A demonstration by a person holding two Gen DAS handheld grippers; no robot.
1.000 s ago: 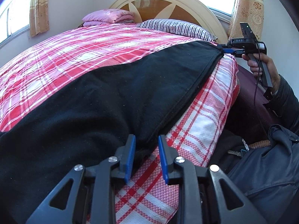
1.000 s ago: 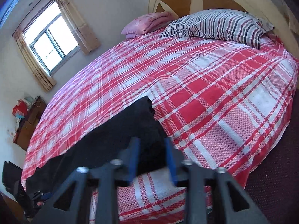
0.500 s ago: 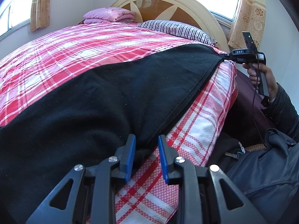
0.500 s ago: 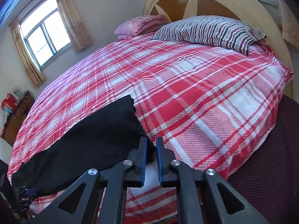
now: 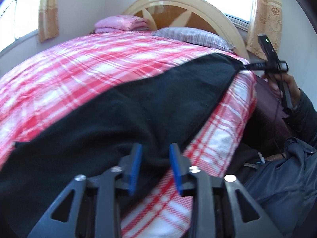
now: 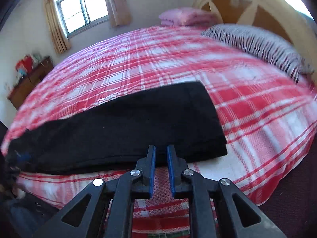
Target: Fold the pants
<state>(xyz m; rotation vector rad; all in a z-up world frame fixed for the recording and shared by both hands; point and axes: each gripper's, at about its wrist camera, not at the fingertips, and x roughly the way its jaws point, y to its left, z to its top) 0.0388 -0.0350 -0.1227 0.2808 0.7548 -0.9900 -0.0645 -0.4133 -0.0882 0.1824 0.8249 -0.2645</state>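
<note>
Black pants (image 5: pixel 138 103) lie stretched along the near side of a red-and-white plaid bed (image 5: pixel 79 63). My left gripper (image 5: pixel 155 154) has its blue pads apart with a bunched edge of the pants between them. In the left wrist view my right gripper (image 5: pixel 244 66) touches the far corner of the pants. In the right wrist view the pants (image 6: pixel 128 127) lie flat, and my right gripper (image 6: pixel 160 154) has a narrow gap between its pads at the near hem. I cannot tell whether cloth is pinched there.
A striped pillow (image 6: pixel 257 45) and a folded pink blanket (image 6: pixel 184 16) lie by the wooden headboard (image 5: pixel 186 13). A wooden dresser (image 6: pixel 27 83) stands by the far wall. The person's dark jacket (image 5: pixel 287 182) is at the right. Dark floor (image 6: pixel 293 208) borders the bed.
My right gripper has swung so its view looks along the pants' length, which now lie flatter. My left gripper's pads have opened wider around the bunched edge.
</note>
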